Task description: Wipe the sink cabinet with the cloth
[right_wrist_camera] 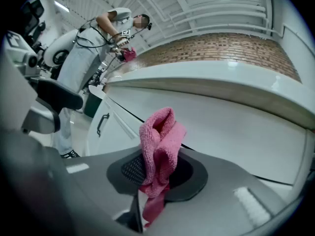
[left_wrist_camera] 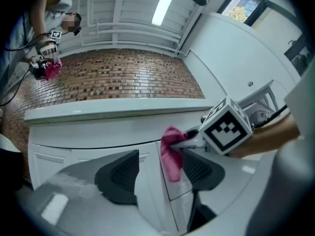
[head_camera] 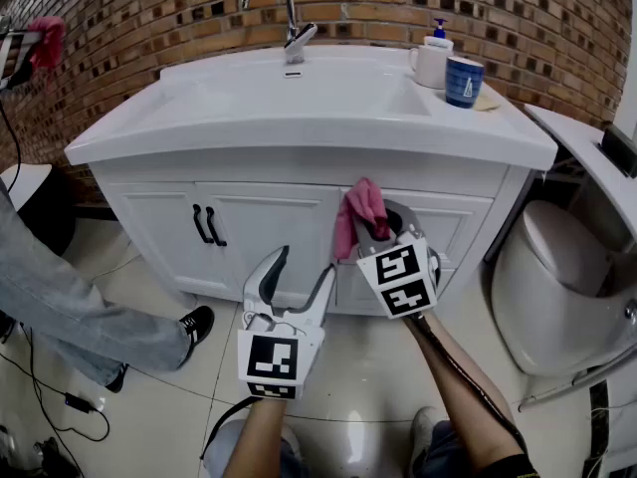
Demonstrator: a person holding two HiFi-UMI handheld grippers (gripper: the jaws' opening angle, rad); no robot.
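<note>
Pink cloth (right_wrist_camera: 157, 151), terry, bunched and folded, pinched between my right fingers (right_wrist_camera: 192, 178), its top standing upright and a tail hanging below. It sits at the white sink cabinet (head_camera: 264, 222) front, upper door seam. Can't tell whether it touches.

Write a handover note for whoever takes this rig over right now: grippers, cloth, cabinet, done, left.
Left gripper: open, empty, held low before the sink cabinet.
Right gripper: shut on the pink cloth, raised at the cabinet front by a door's top edge; contact unclear.
Done: cloth in grip and at the cabinet; no wiped area shows.
Left: wipe the cabinet front.
</note>
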